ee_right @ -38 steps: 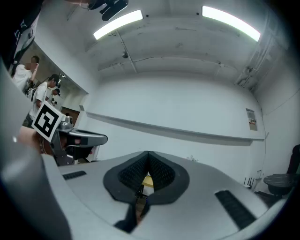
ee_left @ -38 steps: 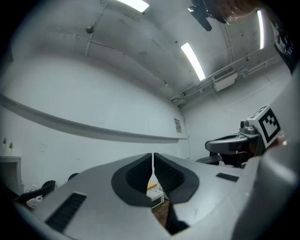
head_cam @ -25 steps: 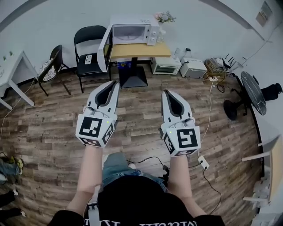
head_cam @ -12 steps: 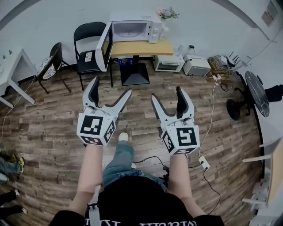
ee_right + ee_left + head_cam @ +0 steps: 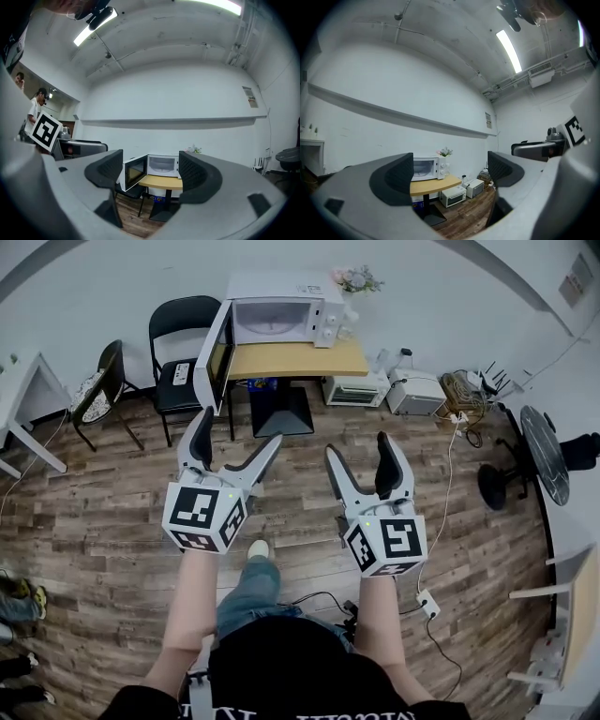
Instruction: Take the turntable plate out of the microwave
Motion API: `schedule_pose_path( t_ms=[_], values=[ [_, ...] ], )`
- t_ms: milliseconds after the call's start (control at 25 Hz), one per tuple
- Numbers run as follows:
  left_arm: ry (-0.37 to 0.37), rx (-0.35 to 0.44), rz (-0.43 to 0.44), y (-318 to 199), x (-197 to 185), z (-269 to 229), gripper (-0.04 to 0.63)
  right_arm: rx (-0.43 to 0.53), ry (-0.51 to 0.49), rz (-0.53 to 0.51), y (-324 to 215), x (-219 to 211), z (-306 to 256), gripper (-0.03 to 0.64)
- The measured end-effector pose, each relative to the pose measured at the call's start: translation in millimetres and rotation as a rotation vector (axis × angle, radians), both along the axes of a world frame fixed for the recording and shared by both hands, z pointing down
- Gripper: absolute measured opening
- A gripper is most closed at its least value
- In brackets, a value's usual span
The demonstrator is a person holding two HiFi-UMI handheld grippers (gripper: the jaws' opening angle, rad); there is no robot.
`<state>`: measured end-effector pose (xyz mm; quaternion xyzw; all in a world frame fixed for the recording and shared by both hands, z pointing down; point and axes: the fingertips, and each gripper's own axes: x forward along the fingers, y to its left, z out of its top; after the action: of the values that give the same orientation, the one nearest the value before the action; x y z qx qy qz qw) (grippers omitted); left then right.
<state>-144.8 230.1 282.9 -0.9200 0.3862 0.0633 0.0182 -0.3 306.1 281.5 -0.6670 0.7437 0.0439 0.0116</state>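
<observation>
Microwave [image 5: 277, 310] stands door-open on the far tabletop [image 5: 300, 359], turntable plate [image 5: 270, 329] inside it, while the left tongs [image 5: 239, 427] are opening and the right tongs [image 5: 357, 444] stand spread, both empty, evidently readied for the reach.

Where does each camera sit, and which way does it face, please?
Head view: on the person's head, facing steeply down at the floor; forearms and both grippers show.
Left gripper view: on the left gripper, looking past its opening, empty jaws at the microwave.
Right gripper view: on the right gripper, looking past its open, empty jaws at the microwave.
Shared: all show the open microwave.
</observation>
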Motion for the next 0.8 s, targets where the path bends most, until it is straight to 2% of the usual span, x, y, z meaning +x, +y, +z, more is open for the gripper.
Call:
schedule_pose_path(
  t_ms=[240,600,800],
  values=[
    [-0.009,-0.003,-0.010,-67,16,-1,0.480,-0.030,0.000,0.005,-63,19,2,0.360],
    [-0.006,-0.013,-0.004,-180,33,-5,0.480,-0.016,0.009,0.017,-168,38,-6,0.360],
    [-0.016,-0.018,-0.006,-225,38,-4,0.480,-0.026,0.014,0.037,-213,43,-3,0.360]
  ],
)
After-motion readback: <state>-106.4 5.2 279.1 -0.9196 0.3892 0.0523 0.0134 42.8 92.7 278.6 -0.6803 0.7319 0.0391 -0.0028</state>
